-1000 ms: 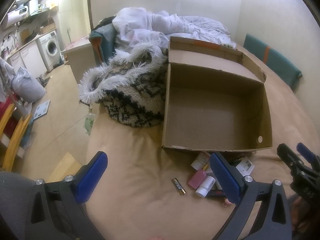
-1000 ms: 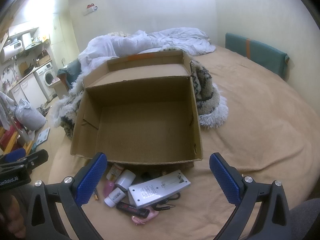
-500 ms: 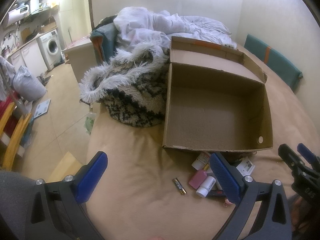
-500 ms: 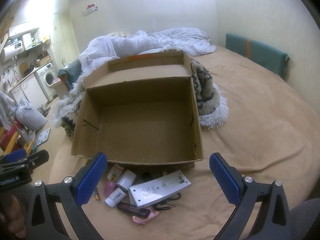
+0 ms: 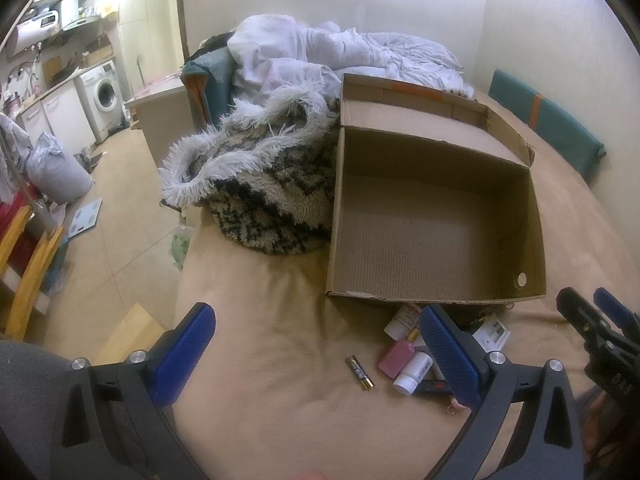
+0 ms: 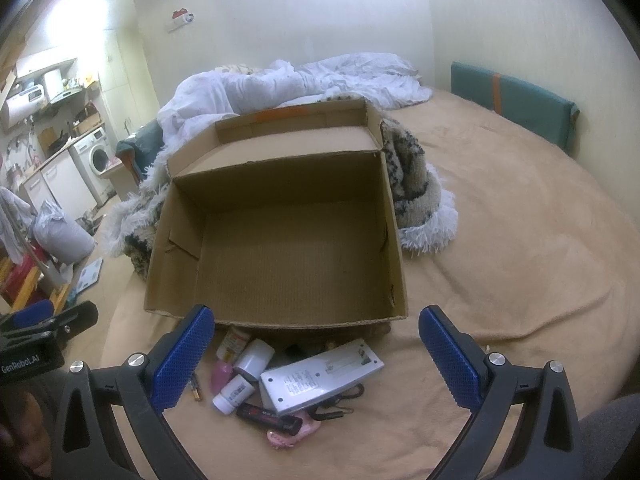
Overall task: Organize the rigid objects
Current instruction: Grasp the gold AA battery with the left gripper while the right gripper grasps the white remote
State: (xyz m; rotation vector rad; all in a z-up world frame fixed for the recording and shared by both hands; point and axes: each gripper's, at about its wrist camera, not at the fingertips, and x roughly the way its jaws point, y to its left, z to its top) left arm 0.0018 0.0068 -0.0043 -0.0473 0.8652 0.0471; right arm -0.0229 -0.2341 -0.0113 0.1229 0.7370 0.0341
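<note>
Box point(image 6: 288, 256) sits mid-frame on bed point(image 6: 500, 240); clutter point(image 6: 280, 380) below it. Left gripper point(image 5: 316, 354) and right gripper point(image 6: 316, 354): jaws wide, holding nothing.

An open brown cardboard box point(image 6: 280, 240) sits on the tan-covered bed point(image 6: 500, 240). Near its front wall lies a cluster: a flat white rectangular device point(image 6: 322, 374), a small white bottle point(image 6: 232, 394) to its left, a black cylindrical battery point(image 6: 269, 417) nearest. A gold-and-black AA battery point(image 5: 359, 372) lies left of the cluster. A shaggy patterned blanket point(image 5: 264, 196) is bunched behind and left of the box, rumpled white bedding point(image 6: 288, 84) farther back.
</note>
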